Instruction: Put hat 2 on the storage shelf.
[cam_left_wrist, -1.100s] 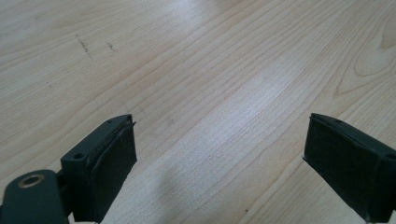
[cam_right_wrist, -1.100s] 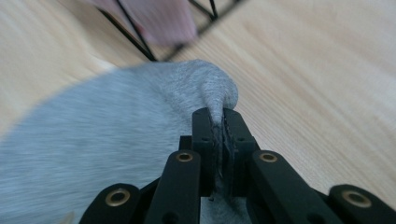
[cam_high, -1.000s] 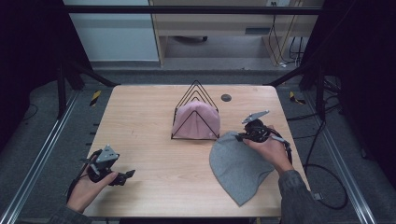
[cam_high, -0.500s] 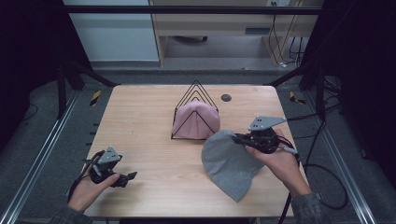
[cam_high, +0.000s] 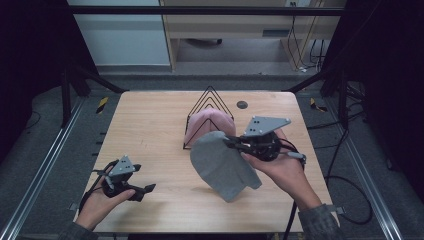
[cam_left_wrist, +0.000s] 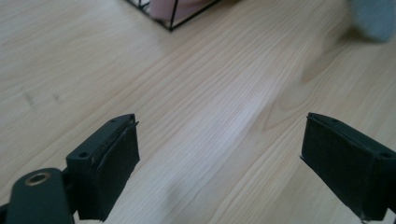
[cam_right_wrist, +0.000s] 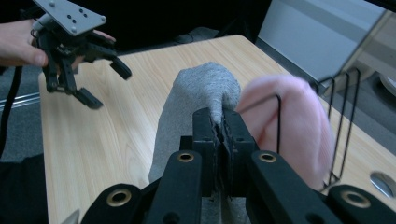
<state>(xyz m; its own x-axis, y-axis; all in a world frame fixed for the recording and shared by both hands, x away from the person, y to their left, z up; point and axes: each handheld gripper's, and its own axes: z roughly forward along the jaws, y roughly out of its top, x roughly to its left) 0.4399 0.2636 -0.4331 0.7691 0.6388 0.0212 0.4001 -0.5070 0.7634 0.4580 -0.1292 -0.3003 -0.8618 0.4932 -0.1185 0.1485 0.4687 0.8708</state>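
A grey knit cap (cam_high: 222, 164) hangs lifted off the table, pinched at its upper edge by my right gripper (cam_high: 235, 143), which is shut on it; the right gripper view shows the grey cap (cam_right_wrist: 201, 95) between the closed jaws. A pink cap (cam_high: 210, 123) sits in a black wire rack (cam_high: 207, 100) at the table's middle, just behind the grey cap; the pink cap (cam_right_wrist: 294, 126) lies close to the right of my jaws. My left gripper (cam_high: 147, 189) rests open near the front left edge, with bare wood between its pads (cam_left_wrist: 116, 163).
The wooden table (cam_high: 150, 125) has a small dark round hole (cam_high: 242, 104) at the back right. Black frame posts stand at both sides, and cables trail off the right edge.
My right gripper has lifted the grey cap off the table and carried it left toward the rack. The left gripper has stayed in place.
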